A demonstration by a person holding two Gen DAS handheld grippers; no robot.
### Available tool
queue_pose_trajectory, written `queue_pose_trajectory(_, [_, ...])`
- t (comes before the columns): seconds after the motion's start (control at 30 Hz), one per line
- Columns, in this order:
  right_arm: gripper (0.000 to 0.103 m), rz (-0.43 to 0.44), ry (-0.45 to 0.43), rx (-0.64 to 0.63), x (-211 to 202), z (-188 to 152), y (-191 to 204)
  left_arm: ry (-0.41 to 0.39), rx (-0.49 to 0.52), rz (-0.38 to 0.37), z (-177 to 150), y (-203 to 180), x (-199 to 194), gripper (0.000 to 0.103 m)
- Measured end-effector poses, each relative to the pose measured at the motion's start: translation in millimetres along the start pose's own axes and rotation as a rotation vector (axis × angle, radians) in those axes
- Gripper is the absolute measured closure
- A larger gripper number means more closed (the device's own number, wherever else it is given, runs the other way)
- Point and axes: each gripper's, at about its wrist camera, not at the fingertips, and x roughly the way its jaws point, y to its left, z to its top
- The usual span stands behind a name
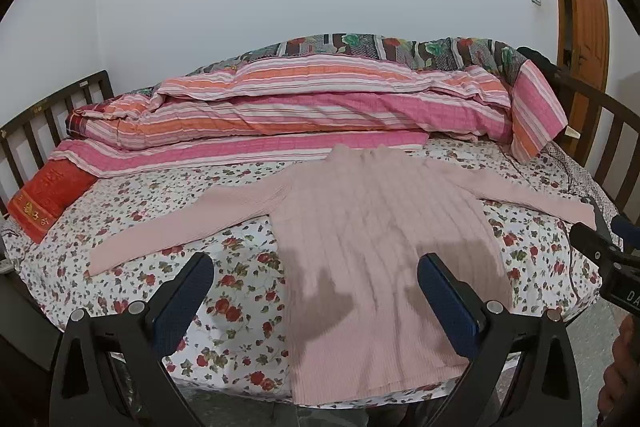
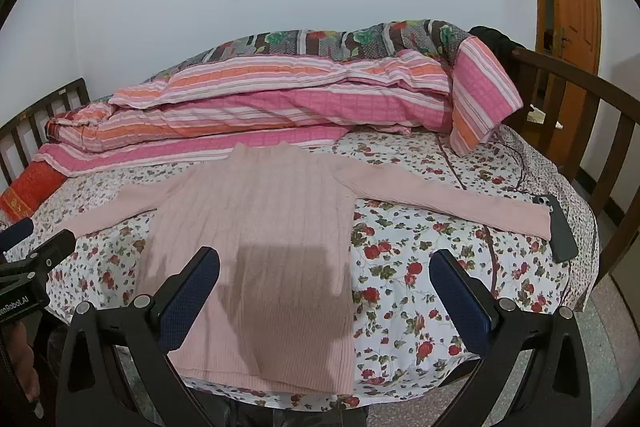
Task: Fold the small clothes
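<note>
A pink ribbed sweater (image 1: 376, 239) lies flat on the floral bed sheet (image 1: 240, 291), both sleeves spread out to the sides and its hem at the bed's near edge. It also shows in the right wrist view (image 2: 260, 235). My left gripper (image 1: 316, 267) is open and empty, held above the sweater's lower left part. My right gripper (image 2: 324, 263) is open and empty, held above the sweater's lower right edge. Each gripper's body shows at the side of the other's view.
A rolled striped pink quilt (image 1: 320, 107) lies along the back of the bed. A red pillow (image 1: 48, 199) sits at the left. A dark phone (image 2: 560, 231) lies by the right sleeve's cuff. Dark wooden bed rails (image 2: 592, 131) stand at both ends.
</note>
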Motion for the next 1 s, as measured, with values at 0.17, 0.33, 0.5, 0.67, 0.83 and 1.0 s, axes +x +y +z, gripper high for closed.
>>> queue_pose_trajectory(0.17, [0.0,0.001,0.001,0.009,-2,1,-4,0.002,0.003,0.005,0,1,-1,0.001])
queue_pose_trajectory(0.33, [0.0,0.001,0.0,0.017,-3,1,-7,0.004,0.0,0.012,1,3,-2,0.001])
queue_pose_trajectory(0.5, [0.0,0.0,-0.001,0.018,-3,1,-8,0.005,-0.001,0.013,1,3,-2,0.001])
queue_pose_trajectory(0.67, [0.0,0.002,0.002,0.026,-3,0,-11,0.005,0.001,0.015,1,2,-2,0.001])
queue_pose_trajectory(0.83, [0.0,0.002,0.004,0.028,-2,0,-10,0.005,0.002,0.018,1,2,-2,0.001])
queue_pose_trajectory(1.0, [0.0,0.002,0.004,0.028,-3,0,-10,0.005,0.003,0.017,0,2,-3,0.001])
